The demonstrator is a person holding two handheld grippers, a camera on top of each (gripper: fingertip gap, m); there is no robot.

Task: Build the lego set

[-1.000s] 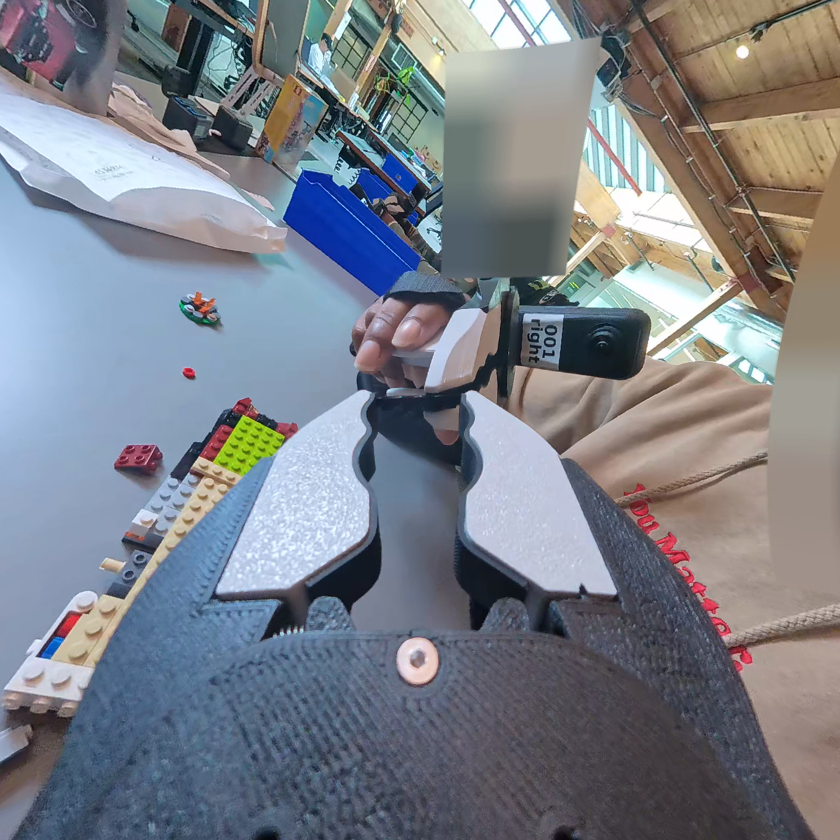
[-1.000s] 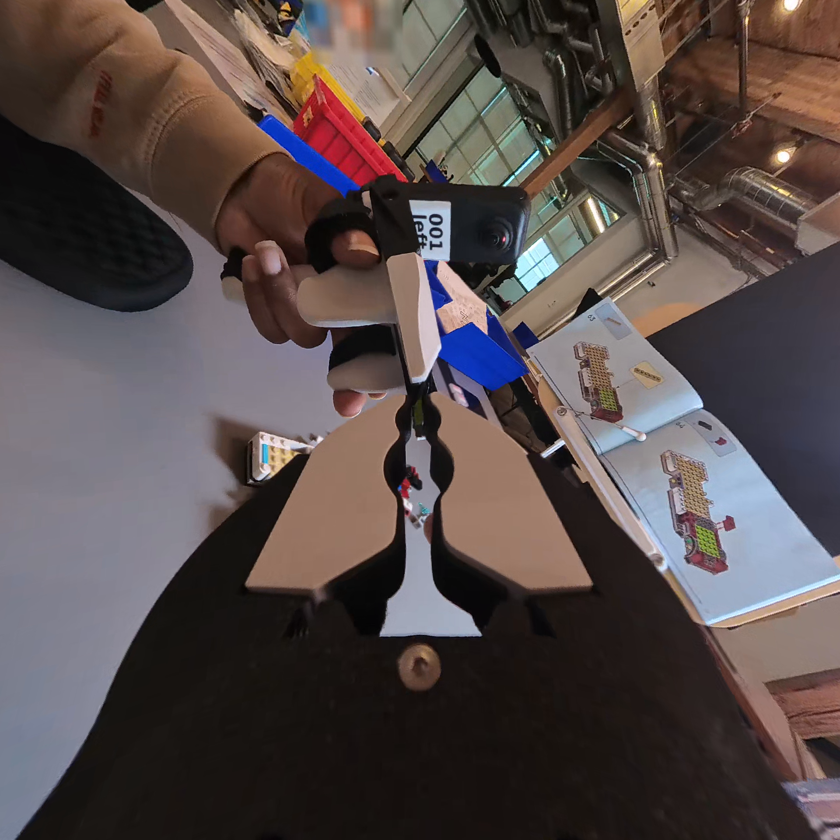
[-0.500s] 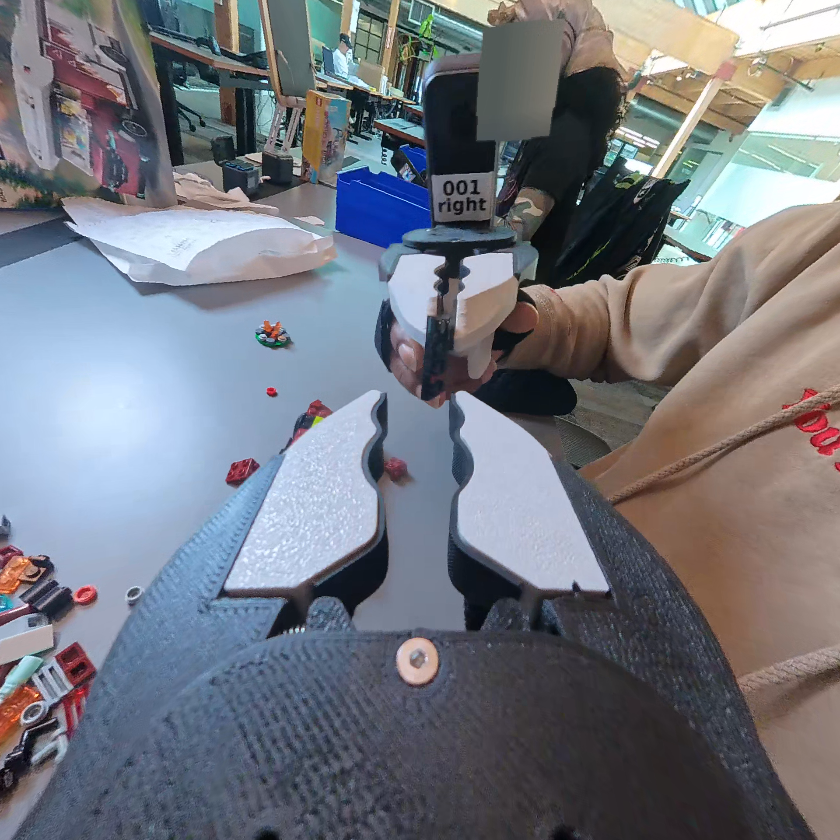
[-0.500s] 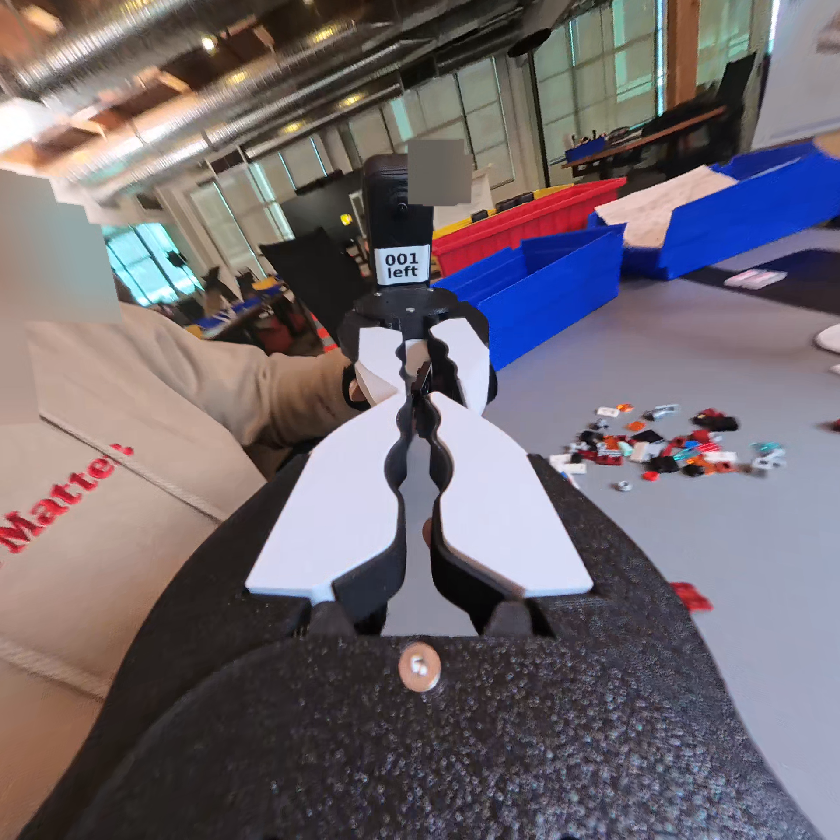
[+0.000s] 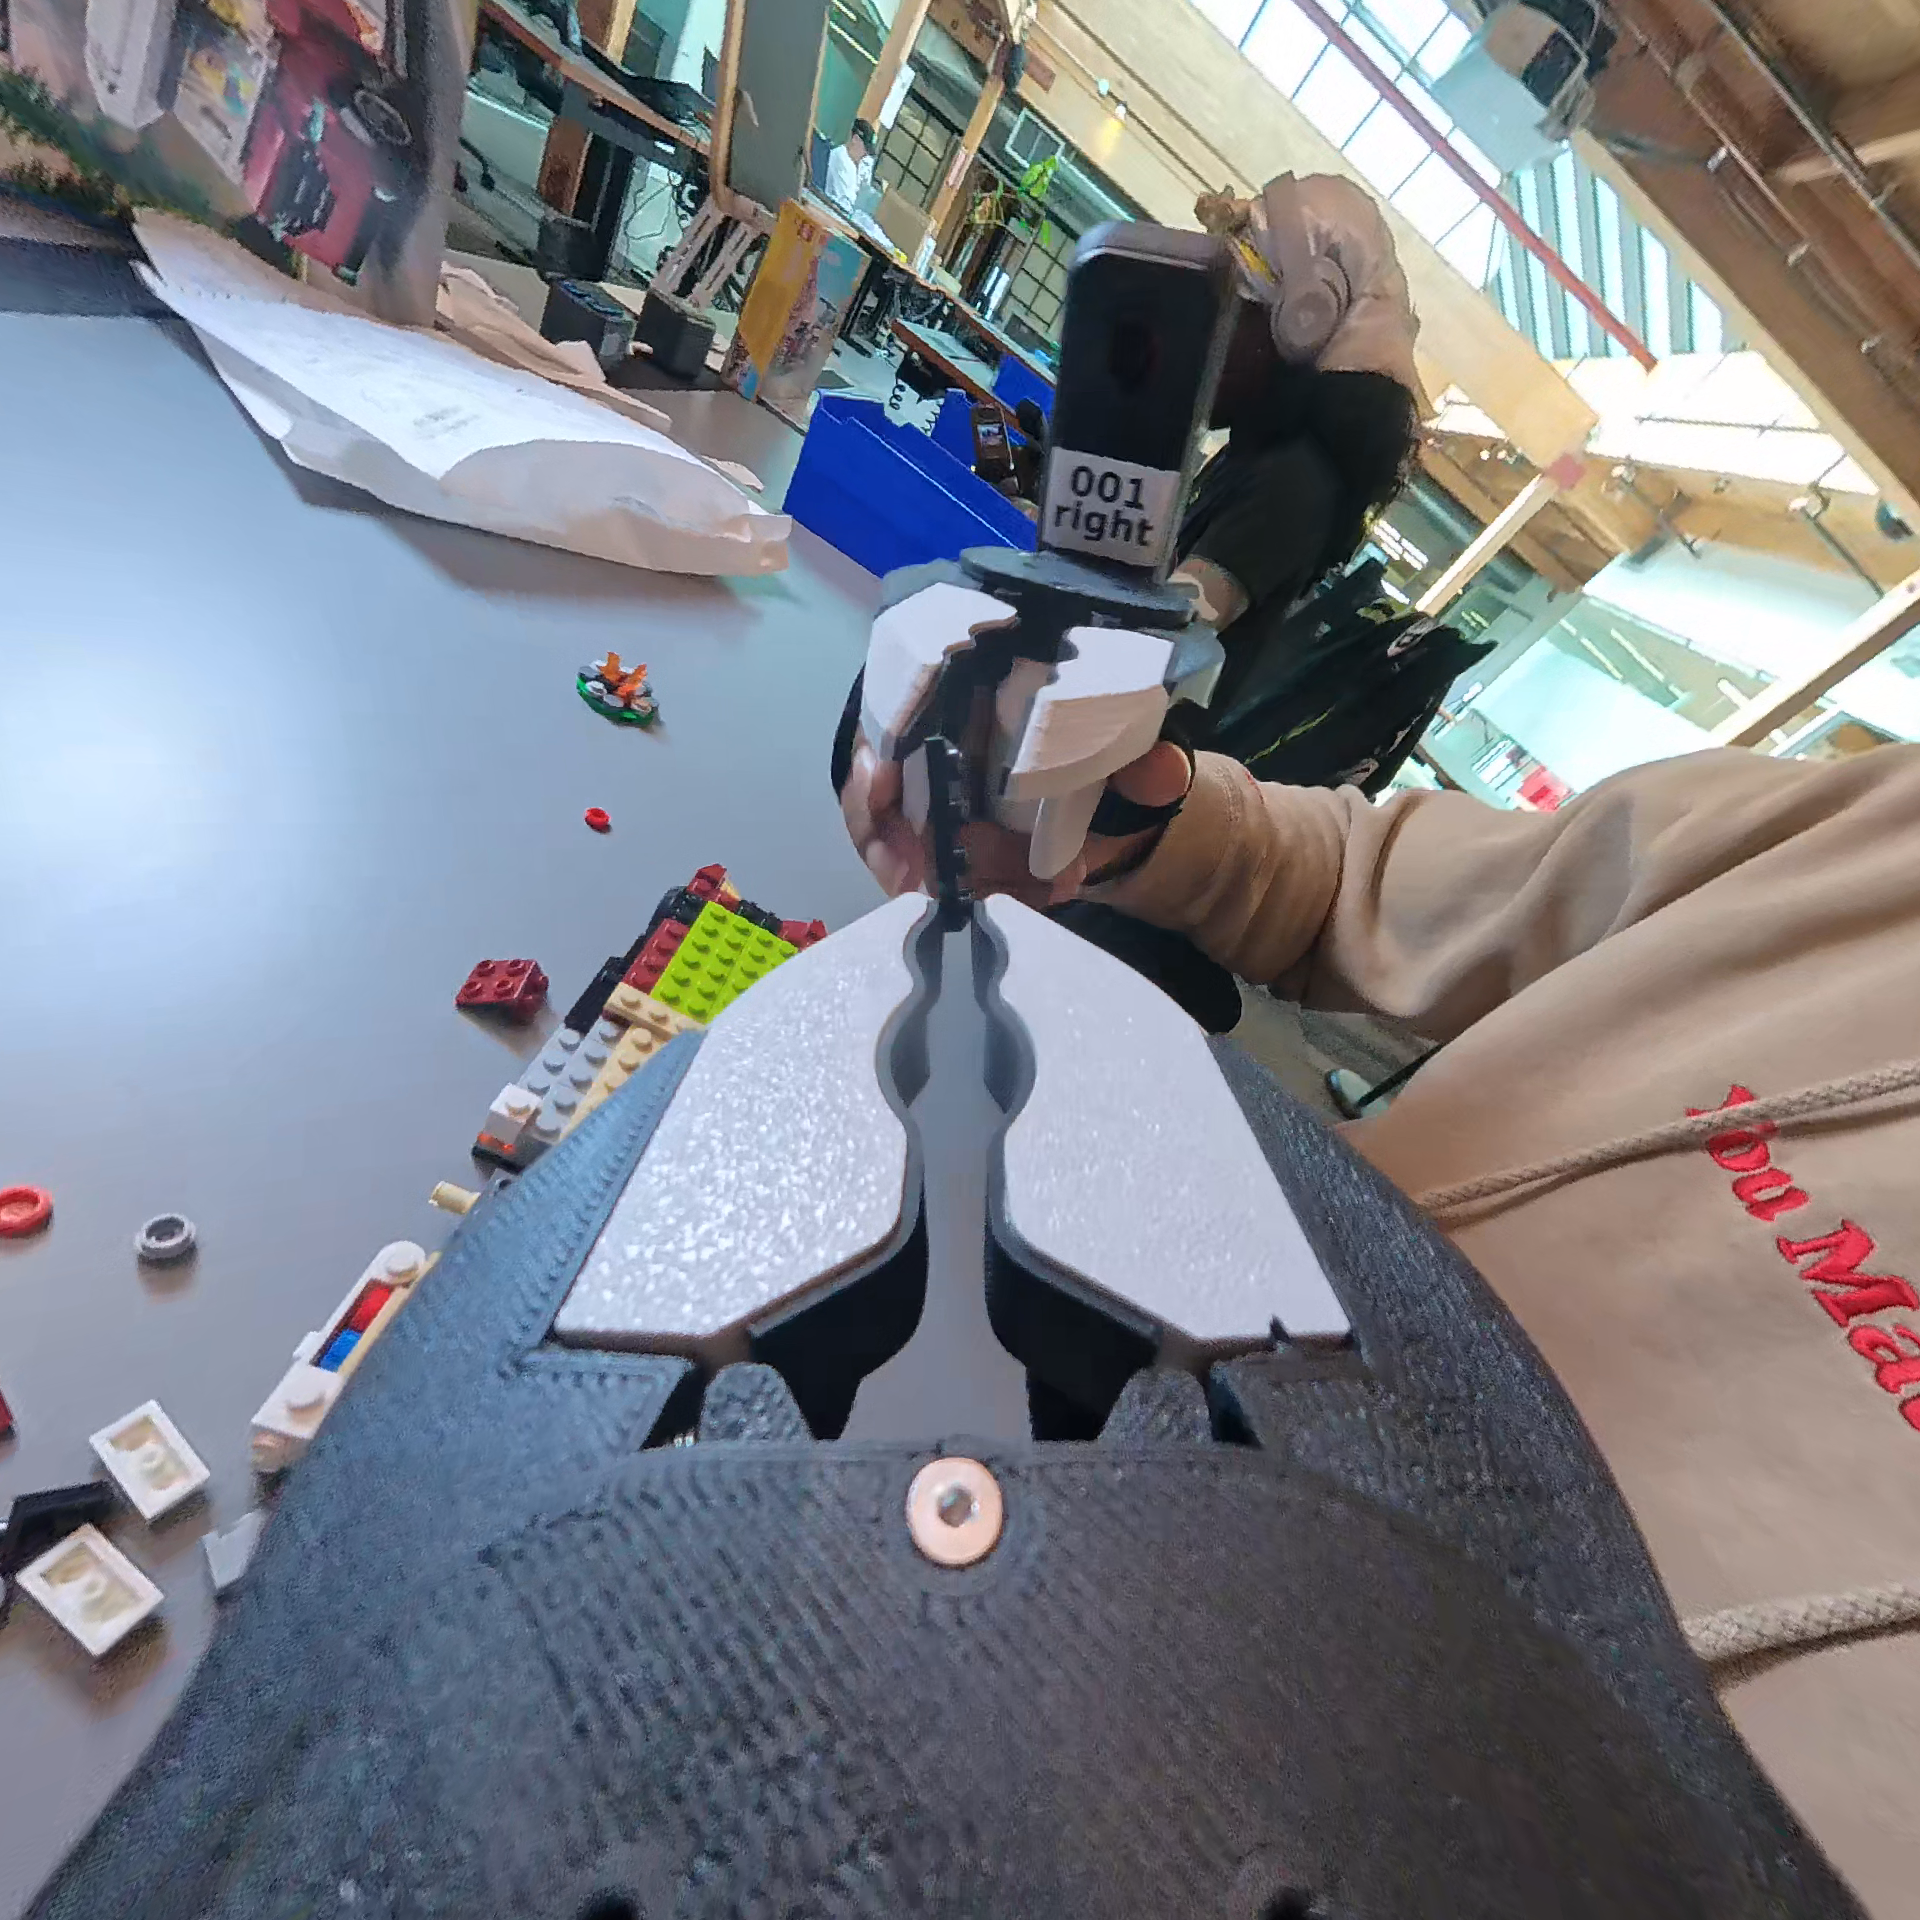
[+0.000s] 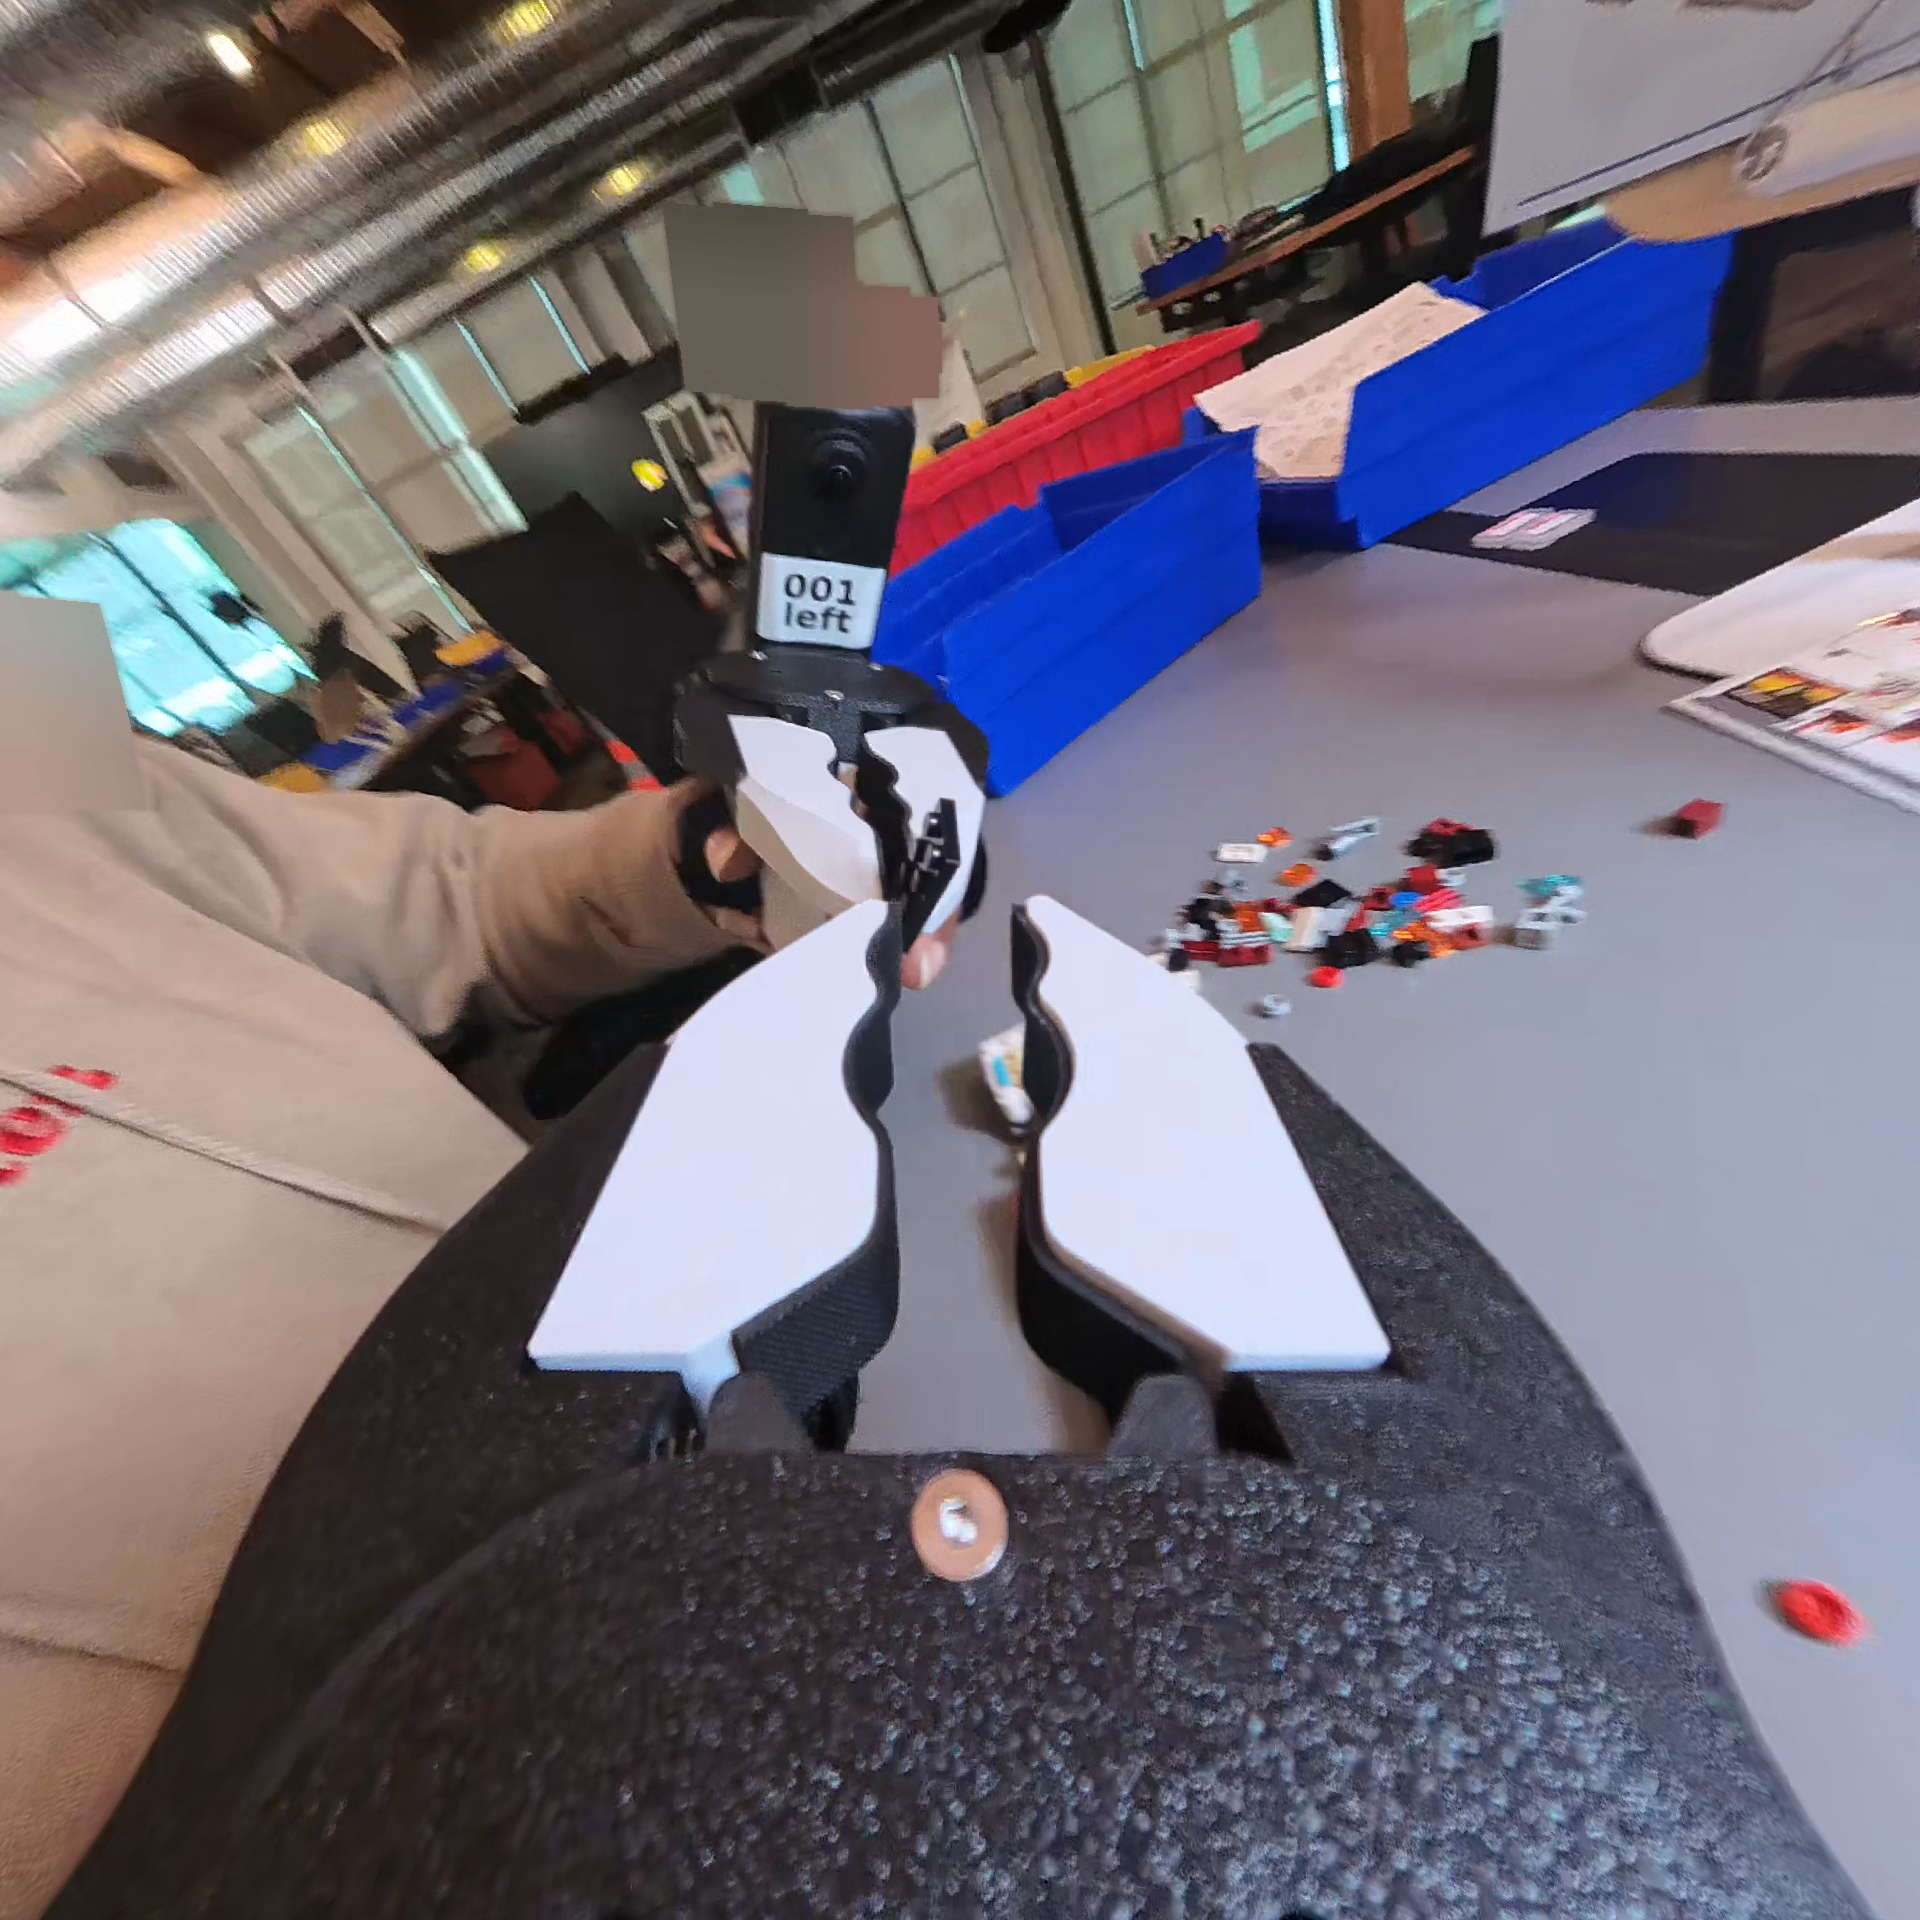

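My left gripper (image 5: 951, 912) is shut on the lower end of a thin black studded plate (image 5: 945, 821), which stands up from its tips above the grey table (image 5: 260, 831). The plate also shows in the right wrist view (image 6: 928, 857), pinched in the left gripper (image 6: 914, 894). My right gripper (image 6: 954, 914) is open, and the plate sits just beyond its left fingertip (image 6: 878, 925). In the left wrist view the right gripper (image 5: 987, 810) faces me with its fingers spread around the plate's upper part.
A part-built brick model (image 5: 717, 956) with lime plates lies below the grippers, with a dark red brick (image 5: 502, 985) and loose pieces nearby. A pile of small pieces (image 6: 1351, 914), blue bins (image 6: 1091, 603), a white paper bag (image 5: 468, 436) and a booklet (image 6: 1818, 707) are on the table. My left and right fingertips are right by each other.
The right gripper was shut on the black plate and has opened. The left gripper, open before, has closed on the plate's other end. The plate has passed from right to left.
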